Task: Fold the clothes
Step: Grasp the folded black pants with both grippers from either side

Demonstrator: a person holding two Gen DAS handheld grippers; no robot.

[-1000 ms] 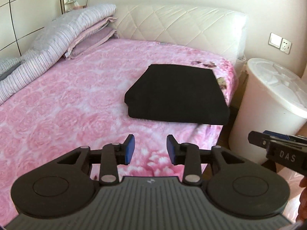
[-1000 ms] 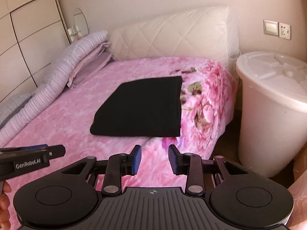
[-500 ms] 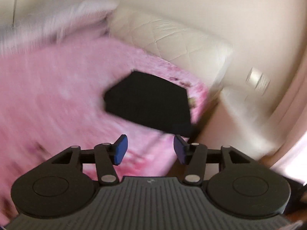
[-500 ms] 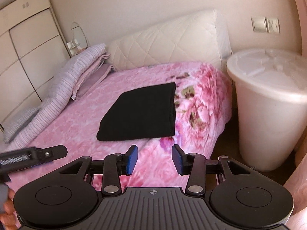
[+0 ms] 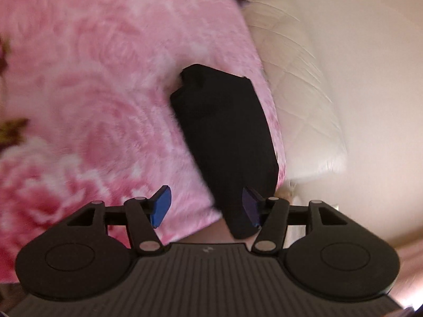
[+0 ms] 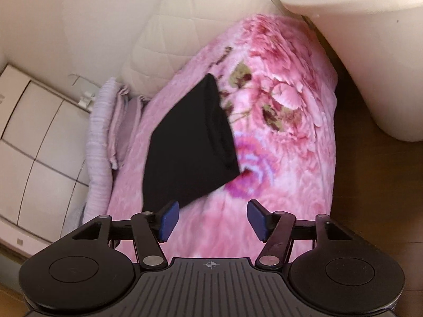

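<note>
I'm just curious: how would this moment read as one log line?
left gripper: open, empty | right gripper: open, empty | black garment: folded on pink bedspread

No words, brand names or numbers can be read anywhere from here; both views are tilted and blurred, and nothing on the bed or bin carries legible print.
</note>
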